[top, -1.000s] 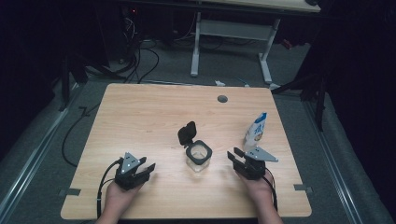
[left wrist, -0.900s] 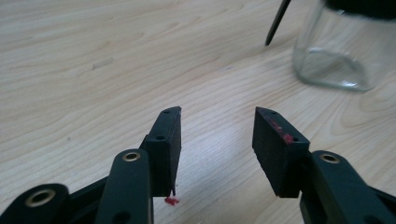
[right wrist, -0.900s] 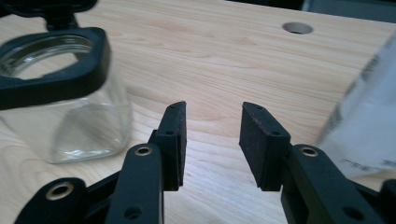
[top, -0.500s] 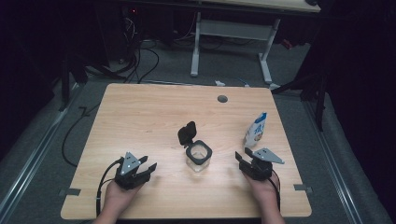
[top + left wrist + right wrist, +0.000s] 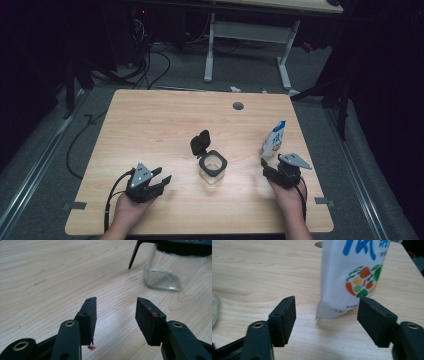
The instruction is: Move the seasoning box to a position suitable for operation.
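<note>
A clear glass jar with a black rim stands at the table's middle front, its black hinged lid flipped open toward the back left. In the left gripper view the jar is ahead to the right. A white pouch with blue writing and printed vegetables stands upright at the right. My left gripper rests near the front left, open and empty, its gap over bare wood. My right gripper is open just in front of the pouch, which stands beyond the gap, untouched.
The wooden table has a round cable hole near its far edge. Tape marks sit at the front corners. Beyond the table, a desk frame and cables lie on the dark floor.
My right gripper has moved right and forward toward the pouch. The left gripper, jar and pouch have stayed put.
</note>
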The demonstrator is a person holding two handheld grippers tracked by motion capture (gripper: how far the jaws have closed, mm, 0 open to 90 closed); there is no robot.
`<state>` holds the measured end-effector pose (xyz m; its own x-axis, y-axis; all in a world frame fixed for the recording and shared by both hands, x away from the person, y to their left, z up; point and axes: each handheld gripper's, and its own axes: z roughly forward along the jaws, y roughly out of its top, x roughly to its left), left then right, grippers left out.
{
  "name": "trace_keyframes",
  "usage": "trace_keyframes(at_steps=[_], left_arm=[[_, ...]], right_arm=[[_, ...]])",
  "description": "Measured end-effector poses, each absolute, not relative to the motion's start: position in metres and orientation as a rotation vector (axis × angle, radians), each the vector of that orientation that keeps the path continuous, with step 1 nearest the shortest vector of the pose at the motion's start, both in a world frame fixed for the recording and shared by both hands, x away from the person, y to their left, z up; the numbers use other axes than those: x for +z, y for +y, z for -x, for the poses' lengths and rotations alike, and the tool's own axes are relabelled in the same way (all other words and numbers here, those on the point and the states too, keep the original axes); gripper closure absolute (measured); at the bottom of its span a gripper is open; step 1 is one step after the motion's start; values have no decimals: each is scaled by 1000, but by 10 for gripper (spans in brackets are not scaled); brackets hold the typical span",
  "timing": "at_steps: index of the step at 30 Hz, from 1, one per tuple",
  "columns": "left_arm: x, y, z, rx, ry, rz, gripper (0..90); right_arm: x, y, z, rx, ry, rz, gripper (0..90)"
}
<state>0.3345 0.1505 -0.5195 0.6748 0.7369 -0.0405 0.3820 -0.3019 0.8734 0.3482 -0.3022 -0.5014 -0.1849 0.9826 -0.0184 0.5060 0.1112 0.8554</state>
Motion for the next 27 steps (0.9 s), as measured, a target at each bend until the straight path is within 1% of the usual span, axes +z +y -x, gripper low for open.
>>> trace_keyframes(at_steps=[5,12,14,18,21,22,24,27], left_arm=[[-519,151,-335,454,867,-1914,517],[-519,152,-334,453,863,-1910,516],[-519,152,-334,452,861,-1907,516],[-519,152,-335,444,862,-1913,516],[-519,153,-334,446,863,-1907,515],[-519,153,-334,444,865,-1907,515],[-519,154,-335,442,868,-1901,515],[-519,153,-335,437,868,-1904,515]], right_arm=[[-492,-301,-367,947,1740,-1504,208],[-488,-301,-393,890,1700,-1573,171],[-490,-302,-397,895,1698,-1591,156],[-492,-300,-402,883,1700,-1592,158],[-494,-301,-404,861,1687,-1614,194],[-495,-303,-404,850,1681,-1621,229],[-495,-306,-403,863,1689,-1622,268],[-493,-308,-398,880,1687,-1605,378]])
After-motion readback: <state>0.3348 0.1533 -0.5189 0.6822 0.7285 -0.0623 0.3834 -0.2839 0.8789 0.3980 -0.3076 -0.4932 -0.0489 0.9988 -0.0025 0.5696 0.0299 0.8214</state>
